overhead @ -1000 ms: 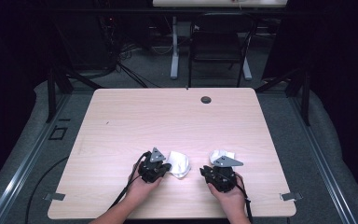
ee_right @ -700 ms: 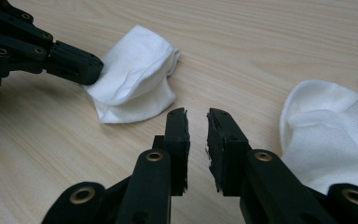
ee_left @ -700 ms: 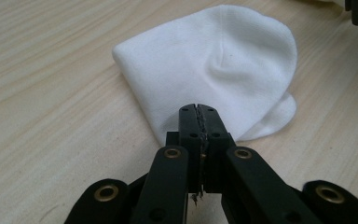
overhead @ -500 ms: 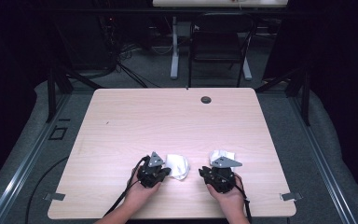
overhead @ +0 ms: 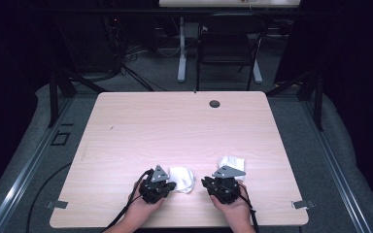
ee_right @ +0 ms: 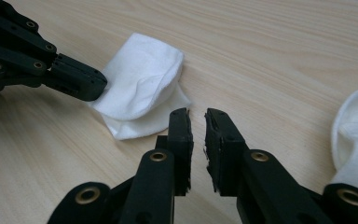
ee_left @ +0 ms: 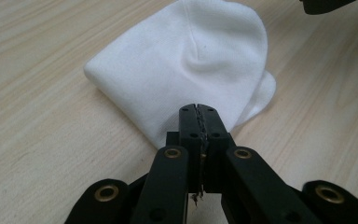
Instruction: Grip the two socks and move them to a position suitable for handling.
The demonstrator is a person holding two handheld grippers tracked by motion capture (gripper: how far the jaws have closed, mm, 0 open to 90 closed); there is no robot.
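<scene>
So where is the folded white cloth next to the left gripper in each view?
High view: the folded cloth lies low centre, right of the left gripper.
Left gripper view: upper centre, beyond the shut jaws.
Right gripper view: upper left.
Shared landmark: the left gripper at its edge.

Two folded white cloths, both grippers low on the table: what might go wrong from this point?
The left gripper pinches only the edge of the folded white cloth, so it could slip free or unfold if dragged. The right gripper has empty, narrowly parted fingers; closing further, it could miss that cloth. The second white cloth lies apart.
</scene>
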